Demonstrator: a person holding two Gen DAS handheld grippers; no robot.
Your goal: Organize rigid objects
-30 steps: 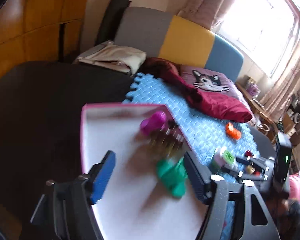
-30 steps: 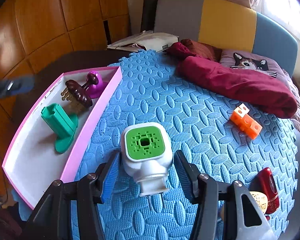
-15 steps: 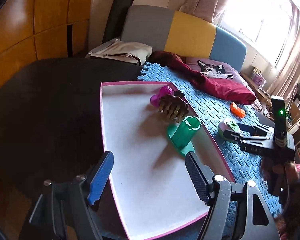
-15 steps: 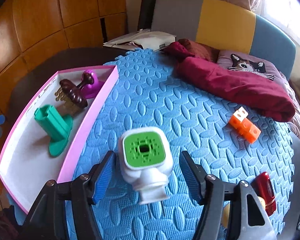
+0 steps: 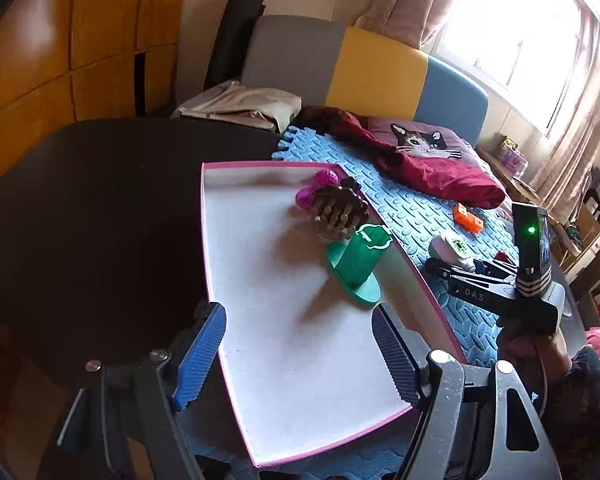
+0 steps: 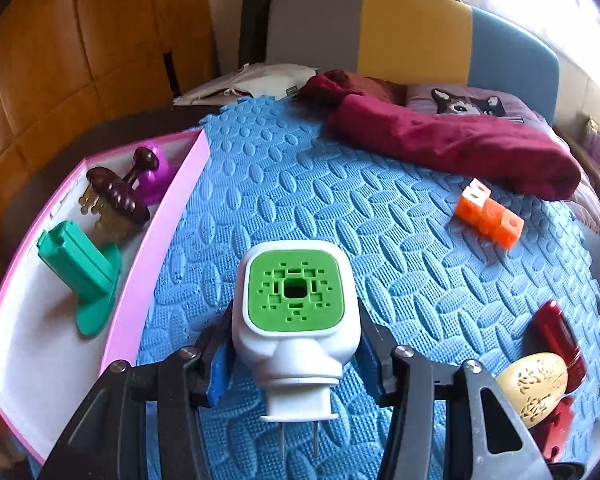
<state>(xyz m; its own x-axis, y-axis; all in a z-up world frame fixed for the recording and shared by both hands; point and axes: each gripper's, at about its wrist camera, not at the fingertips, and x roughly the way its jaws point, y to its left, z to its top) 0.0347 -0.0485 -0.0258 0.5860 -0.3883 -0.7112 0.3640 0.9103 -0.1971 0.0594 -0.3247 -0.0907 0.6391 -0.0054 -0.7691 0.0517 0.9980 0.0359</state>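
Note:
A white plug-in device with a green perforated face (image 6: 296, 292) lies on the blue foam mat (image 6: 300, 184), prongs toward the camera. My right gripper (image 6: 296, 332) is closing around it, and its blue pads touch the white sides. The left wrist view shows the same right gripper (image 5: 460, 268) and device (image 5: 452, 246) beside the tray. My left gripper (image 5: 298, 320) hangs open over the near part of the pink-rimmed white tray (image 5: 260, 280), with nothing between its fingers. In the tray are a green stand (image 5: 360, 256), a brown bristled brush (image 5: 338, 208) and a purple piece (image 5: 320, 184).
An orange block bar (image 6: 490, 214), a dark red item (image 6: 556, 332) and a cream carved egg (image 6: 534, 388) lie on the mat's right side. A maroon cloth (image 6: 452, 140) and cat cushion (image 6: 468, 104) lie at the back. A dark round table (image 5: 80, 200) is left of the tray.
The right jaws widened around the white device, then came in onto its sides. The left gripper drew back from the green stand, so more of the tray shows.

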